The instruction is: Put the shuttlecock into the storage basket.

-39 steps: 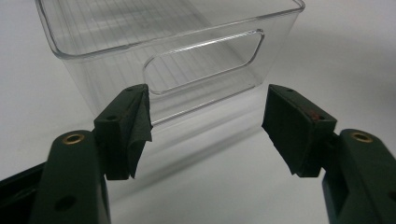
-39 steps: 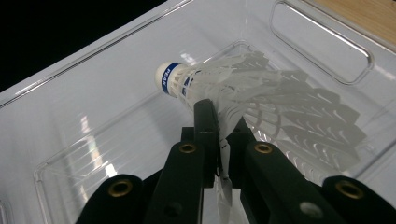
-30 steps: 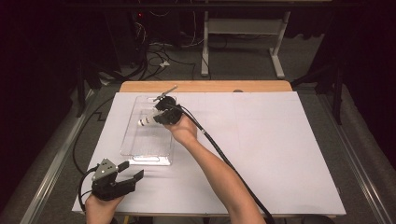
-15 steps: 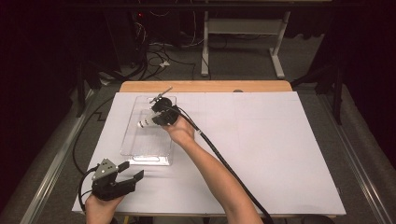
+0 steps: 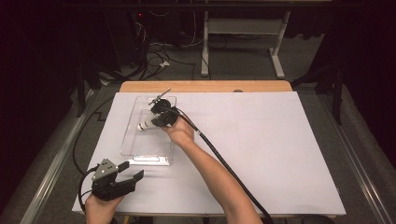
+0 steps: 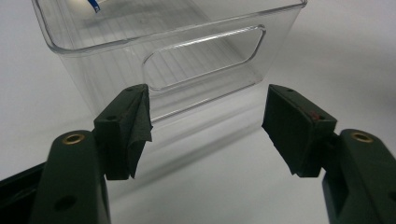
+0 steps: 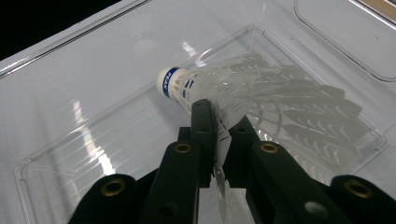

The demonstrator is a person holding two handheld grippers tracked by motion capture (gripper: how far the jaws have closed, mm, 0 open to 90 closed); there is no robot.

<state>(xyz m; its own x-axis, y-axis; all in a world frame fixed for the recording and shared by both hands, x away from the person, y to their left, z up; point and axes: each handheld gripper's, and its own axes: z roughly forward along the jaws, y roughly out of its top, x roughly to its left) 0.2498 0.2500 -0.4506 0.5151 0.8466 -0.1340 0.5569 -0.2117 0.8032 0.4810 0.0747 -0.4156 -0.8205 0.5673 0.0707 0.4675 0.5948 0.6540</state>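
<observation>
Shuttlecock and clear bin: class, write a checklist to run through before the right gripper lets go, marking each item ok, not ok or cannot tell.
1. Right gripper clamps the shuttlecock by its feathers: ok.
2. Shuttlecock is over the inside of the clear bin: ok.
3. Shuttlecock rests on the bin floor: cannot tell.
4. Left gripper is open, outside the bin at its near end: ok.
5. Right gripper's cable lies outside the bin: ok.
</observation>
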